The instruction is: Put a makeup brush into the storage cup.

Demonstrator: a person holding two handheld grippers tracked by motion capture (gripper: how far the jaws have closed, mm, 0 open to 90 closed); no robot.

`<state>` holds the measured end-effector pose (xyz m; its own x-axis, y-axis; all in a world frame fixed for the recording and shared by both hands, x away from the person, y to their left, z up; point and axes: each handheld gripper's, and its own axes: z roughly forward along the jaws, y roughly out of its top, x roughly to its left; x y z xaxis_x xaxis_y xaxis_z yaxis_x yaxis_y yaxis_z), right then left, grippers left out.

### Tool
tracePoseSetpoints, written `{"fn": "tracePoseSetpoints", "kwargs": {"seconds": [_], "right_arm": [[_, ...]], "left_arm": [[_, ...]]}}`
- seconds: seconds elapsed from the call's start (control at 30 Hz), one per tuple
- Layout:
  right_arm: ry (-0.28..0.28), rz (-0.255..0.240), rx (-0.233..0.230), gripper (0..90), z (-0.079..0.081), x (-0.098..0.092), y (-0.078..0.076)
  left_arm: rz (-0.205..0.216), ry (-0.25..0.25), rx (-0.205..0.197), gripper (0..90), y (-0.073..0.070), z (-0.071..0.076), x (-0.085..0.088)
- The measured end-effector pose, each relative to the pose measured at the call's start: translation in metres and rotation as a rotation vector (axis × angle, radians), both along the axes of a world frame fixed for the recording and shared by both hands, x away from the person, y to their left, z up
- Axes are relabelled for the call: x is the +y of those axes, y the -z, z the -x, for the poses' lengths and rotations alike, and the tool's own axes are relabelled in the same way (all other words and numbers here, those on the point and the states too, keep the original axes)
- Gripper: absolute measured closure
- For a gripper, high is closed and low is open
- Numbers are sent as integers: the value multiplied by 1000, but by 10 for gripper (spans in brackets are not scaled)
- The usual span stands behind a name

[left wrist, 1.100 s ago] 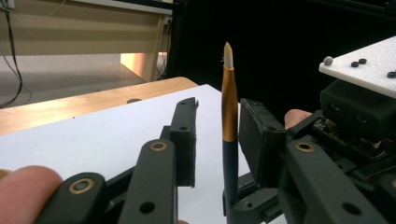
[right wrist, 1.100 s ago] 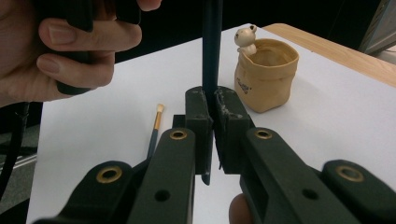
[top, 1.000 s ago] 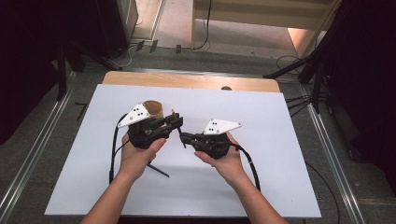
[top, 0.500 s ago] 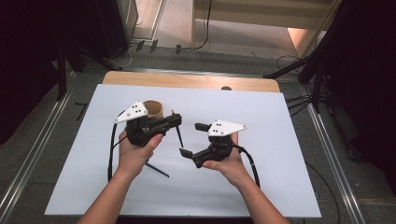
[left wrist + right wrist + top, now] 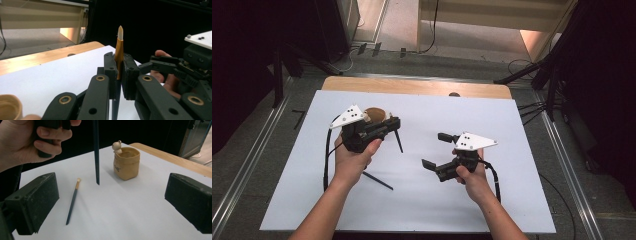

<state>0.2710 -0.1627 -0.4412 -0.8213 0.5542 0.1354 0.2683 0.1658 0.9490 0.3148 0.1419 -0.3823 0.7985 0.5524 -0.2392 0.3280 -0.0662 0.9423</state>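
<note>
Your left gripper (image 5: 393,124) has its fingers (image 5: 110,72) clamped on a brush (image 5: 119,53), held roughly upright: bristle tip up in the left gripper view, dark handle end pointing down toward the counter (image 5: 512,200) in the right gripper view. Your right gripper (image 5: 438,150) has its fingers (image 5: 32,202) spread wide with nothing between them; they've just been opening.

Looks like the step is dropping this brush into the small tan pot (image 5: 127,163), which sits on the white sheet just behind your left hand (image 5: 354,152) in the high view.

To do it well:
- Keep the brush vertical and carry the handle end over the pot's mouth before lowering.
- Get the end past the rim first, then release. Let go too high and it may bounce out or tip the pot.
- The pot looks light, so avoid knocking its wall. The free right gripper could steady it.

Held brush: slim, dark blue-black handle, gold-orange ferrule, pale pointed bristles. A second brush (image 5: 72,201) of the same kind lies flat on the sheet, near the held one's lower end and apart from the pot, pale tip toward the pot side. The pot is sack-shaped with a little bear figure (image 5: 117,147) on its rim.
</note>
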Motion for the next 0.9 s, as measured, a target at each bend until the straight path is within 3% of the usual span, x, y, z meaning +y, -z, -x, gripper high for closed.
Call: {"fn": "tracePoseSetpoints", "kwargs": {"seconds": [0.53, 0.9], "right_arm": [[89, -21, 10, 0, 15, -56, 15], [136, -26, 23, 0, 25, -84, 25]], "left_arm": [[-3, -61, -12, 853, -1, -13, 19], [-12, -99, -26, 853, -3, -20, 26]]}}
